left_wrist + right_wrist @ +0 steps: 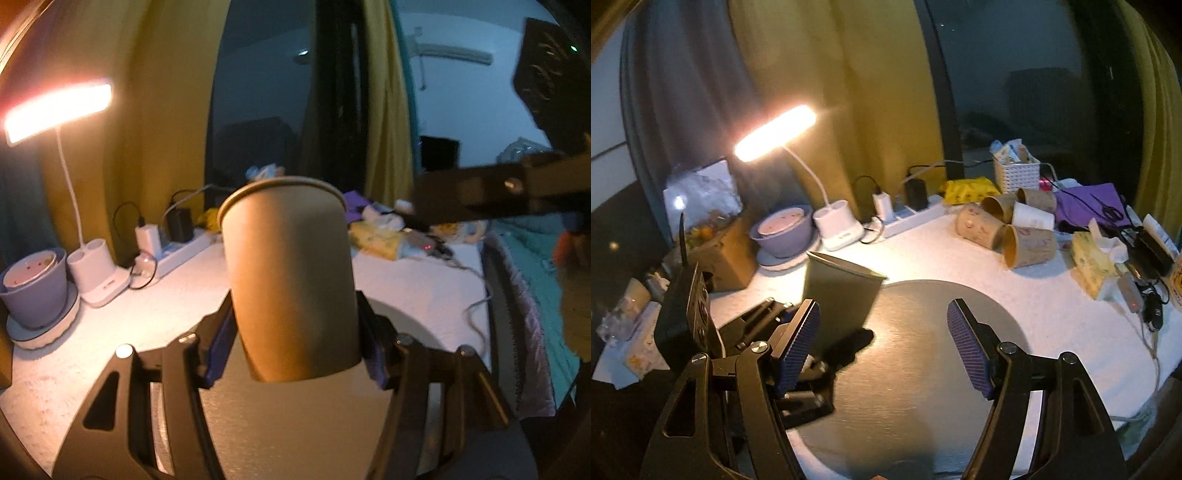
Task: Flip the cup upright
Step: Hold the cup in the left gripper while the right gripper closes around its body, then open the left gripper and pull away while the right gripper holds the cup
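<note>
A brown paper cup is held in my left gripper, rim up and a little tilted, just above the grey round mat. The blue pads press on its lower sides. In the right wrist view the same cup stands rim up at the mat's left edge, with the left gripper's fingers around its base. My right gripper is open and empty above the mat, to the right of the cup.
A lit desk lamp with a white base, a purple bowl and a power strip line the back. Several paper cups lie on their sides at back right, by a tissue box and cables.
</note>
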Tool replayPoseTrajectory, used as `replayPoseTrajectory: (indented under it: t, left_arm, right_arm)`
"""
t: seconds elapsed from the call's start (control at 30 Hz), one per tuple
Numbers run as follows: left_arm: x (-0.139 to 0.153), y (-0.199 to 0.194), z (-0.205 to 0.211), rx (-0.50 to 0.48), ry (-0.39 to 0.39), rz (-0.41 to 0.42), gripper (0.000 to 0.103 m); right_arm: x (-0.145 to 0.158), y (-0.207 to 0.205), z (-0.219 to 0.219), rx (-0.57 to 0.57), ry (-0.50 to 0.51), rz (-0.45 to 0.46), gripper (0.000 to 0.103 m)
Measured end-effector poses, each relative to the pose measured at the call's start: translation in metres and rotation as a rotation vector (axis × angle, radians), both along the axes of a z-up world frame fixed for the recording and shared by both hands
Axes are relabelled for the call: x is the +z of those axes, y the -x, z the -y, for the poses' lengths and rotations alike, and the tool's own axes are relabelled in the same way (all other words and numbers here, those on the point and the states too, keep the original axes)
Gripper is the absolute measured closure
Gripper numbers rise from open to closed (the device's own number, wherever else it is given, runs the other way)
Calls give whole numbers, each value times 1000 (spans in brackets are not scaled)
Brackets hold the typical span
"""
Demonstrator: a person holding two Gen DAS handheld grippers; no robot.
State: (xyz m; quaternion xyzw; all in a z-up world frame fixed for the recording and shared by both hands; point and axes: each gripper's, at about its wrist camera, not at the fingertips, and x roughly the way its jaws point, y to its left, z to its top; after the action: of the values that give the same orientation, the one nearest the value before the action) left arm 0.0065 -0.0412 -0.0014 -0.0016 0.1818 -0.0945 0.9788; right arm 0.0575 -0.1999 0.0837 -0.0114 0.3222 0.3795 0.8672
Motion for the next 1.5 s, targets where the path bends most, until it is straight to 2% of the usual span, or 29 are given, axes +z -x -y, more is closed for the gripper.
replayPoseTrajectory:
  t: [0.17,0.27,0.6,0.77,0.8,0.9,1.0,1.1,1.13,1.2,1.3,1.5]
  left_arm:
    - [4,17,12,-56,-7,72,43]
    - [6,24,19,-67,-32,111,43]
    - [3,28,28,-101,-44,129,43]
    - [0,36,43,-142,-91,152,43]
    - [0,38,46,-148,-101,155,43]
    - [-1,39,50,-155,-120,160,43]
    - [-2,37,50,-151,-121,148,42]
    - [-3,33,50,-144,-125,116,41]
    - [-4,31,50,-141,-123,103,33]
    - [-5,27,47,-141,-107,82,26]
    - [-7,23,42,-131,-94,63,25]
    - [-15,6,28,-81,-42,-32,25]
  right_arm:
    - [-1,4,-7,38,-11,-20,28]
    - [-6,2,-9,59,-23,-43,24]
    - [-19,-9,-8,101,-87,-125,23]
    - [-19,-11,-4,141,-145,-154,23]
    - [-19,-11,-4,147,-147,-151,24]
    - [-18,-10,-5,148,-140,-148,34]
    - [-19,-11,-5,149,-134,-144,36]
    - [-19,-9,-8,134,-104,-112,36]
    - [-20,-9,-8,127,-95,-101,36]
    - [-19,-11,-9,105,-78,-73,36]
    - [-18,-13,-10,55,-45,-7,36]
    - [-21,-25,-13,-48,54,141,36]
